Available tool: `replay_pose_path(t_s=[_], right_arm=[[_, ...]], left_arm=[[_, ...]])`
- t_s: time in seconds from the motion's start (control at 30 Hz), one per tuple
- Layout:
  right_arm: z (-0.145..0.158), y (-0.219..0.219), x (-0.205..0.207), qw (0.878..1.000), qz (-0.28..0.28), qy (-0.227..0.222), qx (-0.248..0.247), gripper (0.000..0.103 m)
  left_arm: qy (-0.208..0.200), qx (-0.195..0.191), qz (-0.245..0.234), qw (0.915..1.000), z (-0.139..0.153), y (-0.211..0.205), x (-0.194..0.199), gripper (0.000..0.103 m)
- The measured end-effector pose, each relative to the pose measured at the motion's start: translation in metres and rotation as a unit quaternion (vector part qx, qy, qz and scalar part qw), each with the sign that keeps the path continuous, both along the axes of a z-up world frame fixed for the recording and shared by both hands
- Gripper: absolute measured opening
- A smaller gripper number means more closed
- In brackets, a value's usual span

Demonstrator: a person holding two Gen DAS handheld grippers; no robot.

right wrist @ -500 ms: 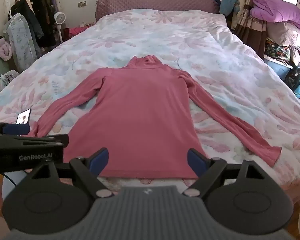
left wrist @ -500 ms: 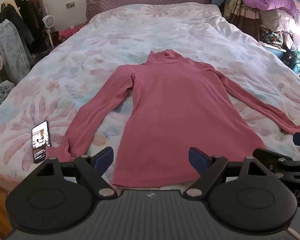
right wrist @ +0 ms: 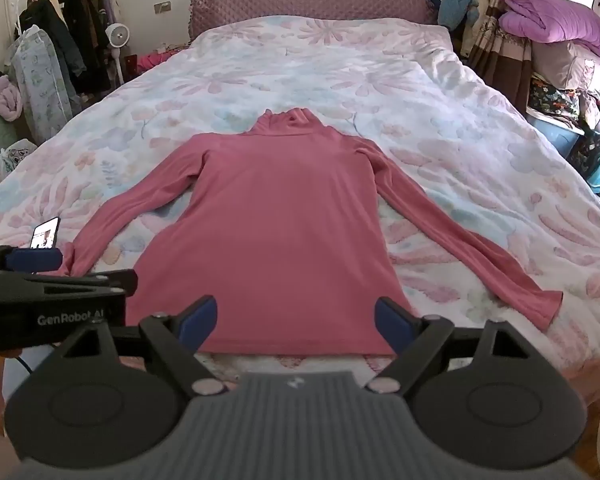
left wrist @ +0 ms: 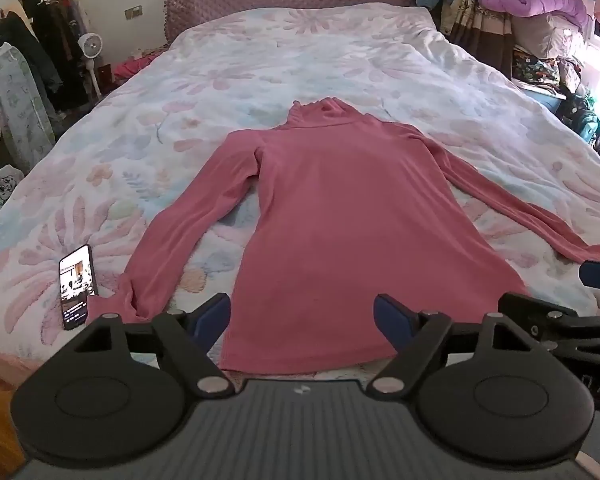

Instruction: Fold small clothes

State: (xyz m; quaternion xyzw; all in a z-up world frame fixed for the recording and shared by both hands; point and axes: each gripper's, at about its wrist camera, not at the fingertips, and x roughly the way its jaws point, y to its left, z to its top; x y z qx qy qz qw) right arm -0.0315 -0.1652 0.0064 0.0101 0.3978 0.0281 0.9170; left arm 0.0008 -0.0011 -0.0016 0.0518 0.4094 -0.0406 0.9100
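Note:
A pink long-sleeved turtleneck top (left wrist: 352,220) lies flat on the flowered bedspread (left wrist: 300,60), collar far, hem near, both sleeves spread out. It also shows in the right wrist view (right wrist: 280,220). My left gripper (left wrist: 302,314) is open and empty, held just short of the hem. My right gripper (right wrist: 296,318) is open and empty, also just short of the hem. Each gripper shows at the edge of the other's view, side by side.
A phone (left wrist: 77,286) with a lit screen lies on the bed by the left cuff. A clothes rack (right wrist: 60,40) and a fan (right wrist: 117,36) stand left of the bed. Piled bedding and bags (right wrist: 556,40) stand on the right.
Both grippers have shifted very slightly; the top has not moved.

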Motion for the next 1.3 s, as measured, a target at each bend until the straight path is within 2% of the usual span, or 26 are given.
replay_pose_path(t_s=[1.3], right_arm=[[-0.0045,-0.0002,0.0035,1.0,-0.001,0.004,0.0,0.082]], left_arm=[[0.002,0.002,-0.006,1.0,-0.004,-0.008,-0.0001,0.095]])
